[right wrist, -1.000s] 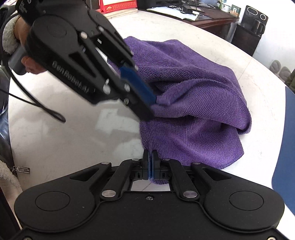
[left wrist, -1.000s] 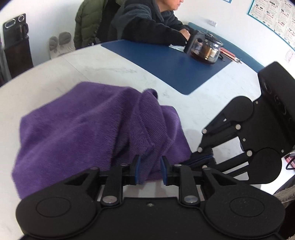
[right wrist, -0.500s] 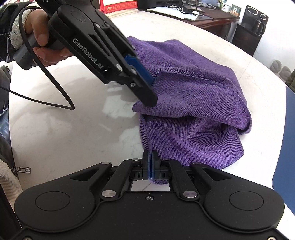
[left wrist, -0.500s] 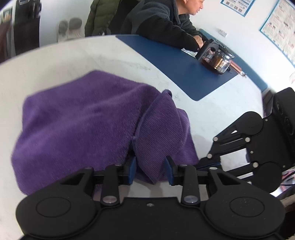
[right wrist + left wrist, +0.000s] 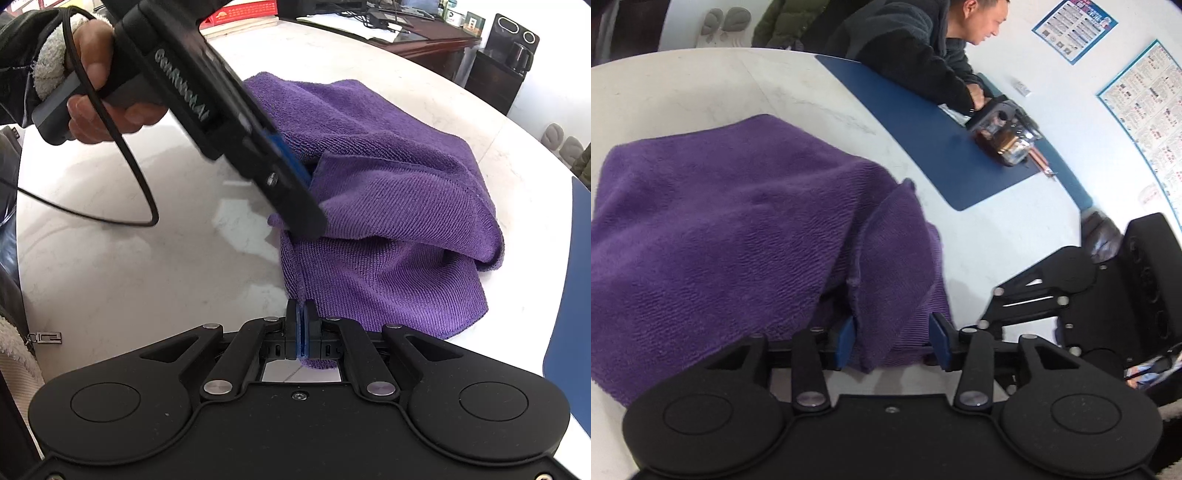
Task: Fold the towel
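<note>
A purple towel lies bunched and partly folded on the white marble table; it also shows in the right wrist view. My left gripper is open, its blue pads wide apart, with a folded towel corner lying loose between them. My right gripper is shut on the towel's near corner at the table surface. The left gripper also shows in the right wrist view, resting over the upper towel layer. The right gripper shows at the right of the left wrist view.
A blue mat lies on the far side of the table, with a glass teapot on it and a seated person leaning over it. A cable hangs from the left gripper's handle.
My left gripper has opened wider and let go of the towel corner, which now lies loose on the lower layer. My right gripper has stayed shut on its corner.
</note>
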A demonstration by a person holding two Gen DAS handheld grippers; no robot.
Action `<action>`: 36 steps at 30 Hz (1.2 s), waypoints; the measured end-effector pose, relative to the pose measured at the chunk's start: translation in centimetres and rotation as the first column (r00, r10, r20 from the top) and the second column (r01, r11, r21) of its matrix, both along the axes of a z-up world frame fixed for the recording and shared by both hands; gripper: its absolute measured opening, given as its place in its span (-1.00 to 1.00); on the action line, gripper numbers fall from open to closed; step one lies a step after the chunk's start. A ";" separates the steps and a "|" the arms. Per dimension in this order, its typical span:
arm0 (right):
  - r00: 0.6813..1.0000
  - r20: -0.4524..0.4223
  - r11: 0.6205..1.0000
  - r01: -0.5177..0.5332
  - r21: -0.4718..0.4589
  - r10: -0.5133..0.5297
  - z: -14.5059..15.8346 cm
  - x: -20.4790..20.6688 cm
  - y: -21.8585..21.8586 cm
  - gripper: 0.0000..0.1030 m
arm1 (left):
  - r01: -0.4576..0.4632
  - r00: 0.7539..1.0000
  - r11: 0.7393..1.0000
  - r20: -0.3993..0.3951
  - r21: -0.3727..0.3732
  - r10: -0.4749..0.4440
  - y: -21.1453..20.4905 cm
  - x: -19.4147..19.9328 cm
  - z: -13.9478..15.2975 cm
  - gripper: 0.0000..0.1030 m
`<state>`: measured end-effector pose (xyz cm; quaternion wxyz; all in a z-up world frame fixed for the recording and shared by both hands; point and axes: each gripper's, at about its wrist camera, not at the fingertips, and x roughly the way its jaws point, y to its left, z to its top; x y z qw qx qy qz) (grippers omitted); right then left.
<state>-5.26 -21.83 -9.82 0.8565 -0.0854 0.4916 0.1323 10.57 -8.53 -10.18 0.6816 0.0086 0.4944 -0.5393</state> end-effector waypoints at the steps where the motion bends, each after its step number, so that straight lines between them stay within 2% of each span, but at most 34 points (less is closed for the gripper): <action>1: 1.000 0.001 1.000 0.000 -0.001 0.000 0.0 0.0 0.0 -0.97 | -0.011 1.000 1.000 0.000 -0.007 0.011 0.0 0.1 0.0 -0.24; 4: 1.000 0.001 1.000 -0.001 -0.002 0.001 -0.1 0.1 -0.1 -0.97 | -0.048 0.999 0.999 0.019 0.010 0.048 0.0 0.5 -0.2 -0.25; 7: 1.000 0.003 1.000 -0.001 -0.006 0.001 -0.2 0.2 -0.1 -0.97 | -0.042 0.999 0.999 0.009 0.015 0.042 -0.4 0.4 -0.5 -0.26; 9: 1.000 0.004 1.000 -0.003 -0.009 0.003 -0.3 0.3 0.0 -0.97 | -0.030 1.000 1.000 0.009 -0.009 0.030 -0.6 0.0 -0.1 -0.34; 11: 1.000 0.004 1.000 -0.003 -0.009 0.003 -0.3 0.4 0.0 -0.97 | -0.011 1.000 1.000 0.024 -0.029 0.012 -0.9 -0.3 0.4 -0.60; 14: 1.000 0.007 1.000 -0.006 -0.013 0.006 -0.4 0.4 0.1 -0.97 | -0.007 0.998 1.000 0.057 -0.014 0.008 -1.3 -0.7 0.5 -0.86; 19: 1.000 0.015 1.000 -0.009 -0.020 0.009 -0.5 0.4 0.2 -0.97 | -0.059 0.991 0.998 0.122 -0.018 0.061 -1.1 -1.2 1.4 -0.91; 25: 0.998 0.058 0.999 -0.007 -0.039 0.009 0.1 0.3 0.5 -0.97 | -0.152 0.973 0.985 0.160 -0.085 0.164 -0.1 -1.0 3.8 -0.92; 31: 0.995 0.103 0.997 0.019 -0.081 -0.010 2.0 0.2 0.2 -0.97 | -0.267 0.940 0.949 0.172 -0.166 0.295 2.3 0.0 6.7 -0.92; 36: 0.989 0.143 0.985 0.053 -0.162 -0.030 4.3 -0.6 -0.4 -0.97 | -0.368 0.886 0.897 0.202 -0.242 0.418 5.2 0.7 9.9 -0.92</action>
